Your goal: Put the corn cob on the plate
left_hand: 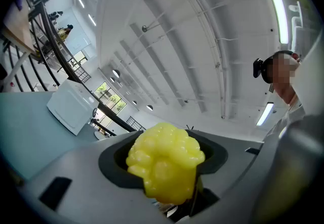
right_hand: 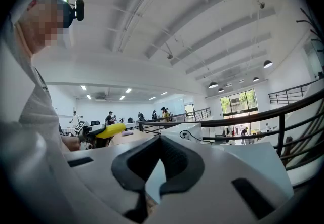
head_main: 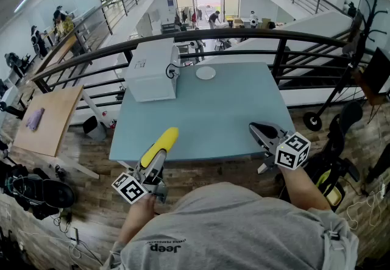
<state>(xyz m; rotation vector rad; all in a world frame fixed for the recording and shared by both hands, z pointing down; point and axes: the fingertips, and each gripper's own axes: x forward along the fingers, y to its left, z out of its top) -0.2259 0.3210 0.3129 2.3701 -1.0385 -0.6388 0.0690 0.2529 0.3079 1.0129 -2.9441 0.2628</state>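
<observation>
A yellow corn cob [head_main: 161,144] sticks out forward from my left gripper [head_main: 157,156], which is shut on it above the near left edge of the blue table [head_main: 219,116]. In the left gripper view the cob's knobbly end [left_hand: 165,160] fills the space between the dark pads. The small white plate [head_main: 206,72] lies at the far end of the table, well beyond both grippers. My right gripper [head_main: 263,133] hovers at the near right edge, jaws together and holding nothing. In the right gripper view, the right gripper [right_hand: 152,180] sees the corn cob [right_hand: 111,129] off to its left.
A white box [head_main: 152,71] with a black cable stands on the far left part of the table, close to the plate. A black railing [head_main: 244,37] runs behind the table. A wooden table [head_main: 46,119] stands lower at the left.
</observation>
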